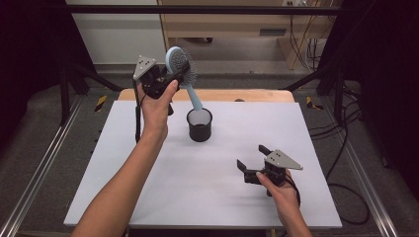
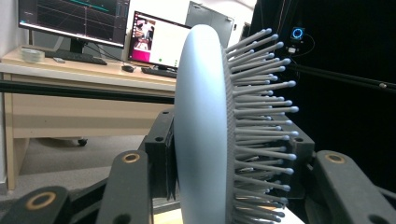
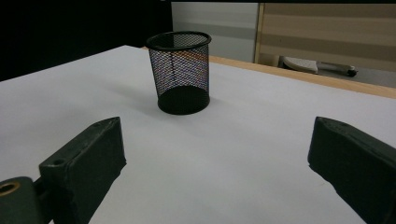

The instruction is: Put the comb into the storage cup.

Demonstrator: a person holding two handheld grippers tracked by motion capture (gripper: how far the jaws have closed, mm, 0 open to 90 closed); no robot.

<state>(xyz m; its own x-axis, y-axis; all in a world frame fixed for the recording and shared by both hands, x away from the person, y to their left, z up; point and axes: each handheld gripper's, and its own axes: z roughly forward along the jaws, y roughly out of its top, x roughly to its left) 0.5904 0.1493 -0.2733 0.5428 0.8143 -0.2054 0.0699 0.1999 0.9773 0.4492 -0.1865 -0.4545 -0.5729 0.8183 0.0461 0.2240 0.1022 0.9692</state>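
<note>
A: Status on the brush?

B: Left gripper (image 1: 174, 75) is clamped on the head of the pale blue hairbrush (image 1: 180, 61). In the left gripper view one pad sits on the smooth back and the other on the bristle side of the head (image 2: 201, 126). Brush is held in the air above and behind the black mesh cup (image 1: 199, 124), tilted, handle end pointing down at the cup's rim.

A: In the cup yet?

B: No. Handle tip (image 1: 197, 105) looks just above the cup's far rim, can't tell if it touches. In the right gripper view the cup (image 3: 181, 72) looks empty.

A: Right side?

B: Right gripper (image 1: 253, 158) rests on the white table (image 1: 148, 197), near side and to the right of the cup, well apart from it. Jaws stand wide, nothing between them.

A: So what's left?

B: My read: pickup done, brush lined up over the cup. Left to do: lower the handle in, then release. Cup is light mesh, so an off-centre entry could tip it.
</note>
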